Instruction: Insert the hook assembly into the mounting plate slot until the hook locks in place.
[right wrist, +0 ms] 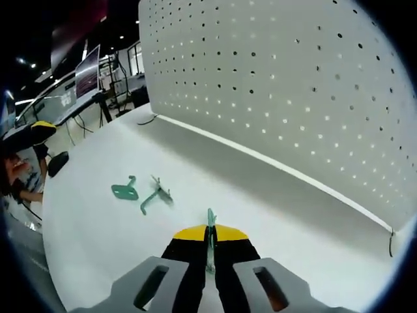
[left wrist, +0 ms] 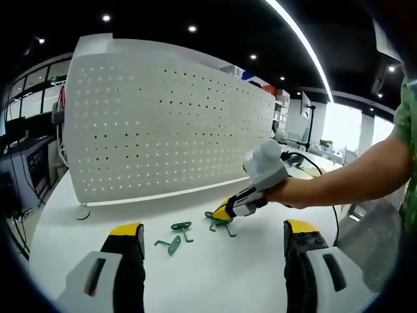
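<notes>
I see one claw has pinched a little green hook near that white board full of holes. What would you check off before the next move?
1. Right claw shut on a green hook: ok, a thin green piece sits between its closed jaws.
2. Hook seated firmly in the grip: cannot tell.
3. Left claw free: ok, its jaws stand open with nothing between them.
4. Pegboard upright on the white table: ok.
5. Spare green hooks visible, lying on the table: ok.
6. Hook inserted in the pegboard: not ok, it is apart from the board.
</notes>
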`<state>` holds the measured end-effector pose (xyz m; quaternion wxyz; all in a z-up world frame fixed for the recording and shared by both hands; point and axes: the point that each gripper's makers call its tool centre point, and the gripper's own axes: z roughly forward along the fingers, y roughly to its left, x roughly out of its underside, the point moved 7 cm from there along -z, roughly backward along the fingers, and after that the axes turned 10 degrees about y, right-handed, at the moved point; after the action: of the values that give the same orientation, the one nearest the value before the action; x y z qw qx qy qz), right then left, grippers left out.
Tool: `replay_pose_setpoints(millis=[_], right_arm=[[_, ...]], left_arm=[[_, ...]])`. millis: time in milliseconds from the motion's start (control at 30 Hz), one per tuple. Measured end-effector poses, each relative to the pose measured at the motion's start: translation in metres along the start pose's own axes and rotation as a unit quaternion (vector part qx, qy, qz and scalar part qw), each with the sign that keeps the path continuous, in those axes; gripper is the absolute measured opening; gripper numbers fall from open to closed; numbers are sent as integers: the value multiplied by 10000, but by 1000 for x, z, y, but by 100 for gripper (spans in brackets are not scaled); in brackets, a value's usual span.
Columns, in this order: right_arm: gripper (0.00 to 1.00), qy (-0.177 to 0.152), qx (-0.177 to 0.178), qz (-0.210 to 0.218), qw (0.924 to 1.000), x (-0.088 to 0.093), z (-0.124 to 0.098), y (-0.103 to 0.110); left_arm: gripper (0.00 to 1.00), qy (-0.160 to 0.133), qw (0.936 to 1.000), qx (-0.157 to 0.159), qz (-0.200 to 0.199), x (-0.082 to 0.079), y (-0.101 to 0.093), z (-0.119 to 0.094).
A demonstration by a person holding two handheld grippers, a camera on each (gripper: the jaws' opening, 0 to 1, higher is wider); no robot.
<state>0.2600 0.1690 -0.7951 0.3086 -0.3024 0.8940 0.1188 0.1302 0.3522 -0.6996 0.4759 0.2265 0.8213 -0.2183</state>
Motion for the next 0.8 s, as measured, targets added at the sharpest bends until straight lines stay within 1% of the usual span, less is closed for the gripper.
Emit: replay_pose_setpoints(millis=[367,567,800], right_arm=[[0,-6,-61,102,9999,1,-2,-4],[0,-59,-103,134,9998,-3,-6,-5],[0,-145,-231,225,9994,-8,-17,-7]], left_arm=[[90,15,10000,16,26,0,-2,1],[90,23,10000,23,49,-1,-4,1],[90,5,10000,37,66,-1,-5,1]])
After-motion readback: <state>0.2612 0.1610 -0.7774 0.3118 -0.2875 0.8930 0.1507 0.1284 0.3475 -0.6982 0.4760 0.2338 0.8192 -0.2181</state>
